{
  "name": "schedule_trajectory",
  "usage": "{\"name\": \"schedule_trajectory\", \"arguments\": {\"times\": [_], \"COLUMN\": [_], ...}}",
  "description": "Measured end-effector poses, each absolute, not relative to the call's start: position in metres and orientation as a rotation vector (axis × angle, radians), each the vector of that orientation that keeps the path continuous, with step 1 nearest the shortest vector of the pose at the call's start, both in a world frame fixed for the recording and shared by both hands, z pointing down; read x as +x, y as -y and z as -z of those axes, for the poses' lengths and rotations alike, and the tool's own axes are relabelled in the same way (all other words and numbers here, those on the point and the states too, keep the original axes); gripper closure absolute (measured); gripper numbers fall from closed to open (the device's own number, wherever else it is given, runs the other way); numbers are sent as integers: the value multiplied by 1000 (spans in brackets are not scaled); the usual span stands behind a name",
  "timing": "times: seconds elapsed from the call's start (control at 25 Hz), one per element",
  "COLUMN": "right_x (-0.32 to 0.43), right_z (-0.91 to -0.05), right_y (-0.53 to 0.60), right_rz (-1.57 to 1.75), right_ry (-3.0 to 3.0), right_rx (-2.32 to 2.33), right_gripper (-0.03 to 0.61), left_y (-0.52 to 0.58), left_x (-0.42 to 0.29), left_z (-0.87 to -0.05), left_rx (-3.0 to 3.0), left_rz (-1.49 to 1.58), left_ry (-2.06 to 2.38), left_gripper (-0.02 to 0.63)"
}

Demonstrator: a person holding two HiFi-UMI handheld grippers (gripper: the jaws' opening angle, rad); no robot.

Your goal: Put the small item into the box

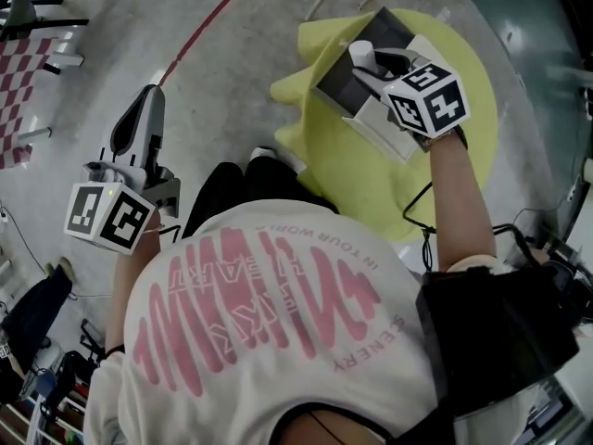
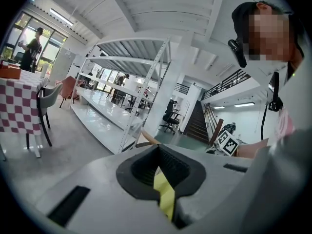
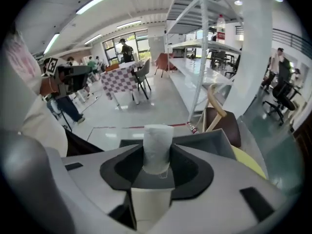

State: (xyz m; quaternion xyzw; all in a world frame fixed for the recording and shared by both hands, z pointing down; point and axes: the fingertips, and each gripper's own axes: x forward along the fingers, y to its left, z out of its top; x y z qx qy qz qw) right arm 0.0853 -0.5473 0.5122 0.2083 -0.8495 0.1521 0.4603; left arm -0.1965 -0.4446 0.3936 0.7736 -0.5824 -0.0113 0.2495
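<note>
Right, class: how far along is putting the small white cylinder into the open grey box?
Done: the small white cylinder is picked up, clamped in the right gripper. In hand: it is held over the open grey box on the yellow round table, not yet released. Left: lower it in and let go. The left gripper hangs aside, jaws together.

Right gripper [image 3: 157,174]: jaws are clamping the white roll [image 3: 157,147], its lower end disappearing between the pads; box [image 3: 217,139] is showing only its far wall and one corner behind the jaws. In the head view the marker cube [image 1: 424,100] is covering the box's near edge; the yellow table [image 1: 366,170] is running under the person's arm [image 1: 459,202] at its near edge. Left gripper [image 2: 161,179]: a yellow strip [image 2: 165,199] is sitting in the seam of the closed jaws, too little showing to tell what it is.
</note>
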Motion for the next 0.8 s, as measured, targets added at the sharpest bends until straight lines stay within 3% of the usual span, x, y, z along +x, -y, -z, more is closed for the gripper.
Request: {"name": "schedule_trajectory", "arguments": {"times": [0.8], "right_x": [89], "right_z": [-568], "right_y": [514], "right_rz": [-54], "right_ry": [1644], "right_rx": [-169], "right_gripper": [408], "left_y": [420], "left_x": [-232], "left_z": [-399], "left_rx": [2025], "left_rz": [-6], "left_ry": [1697], "left_gripper": [607]}}
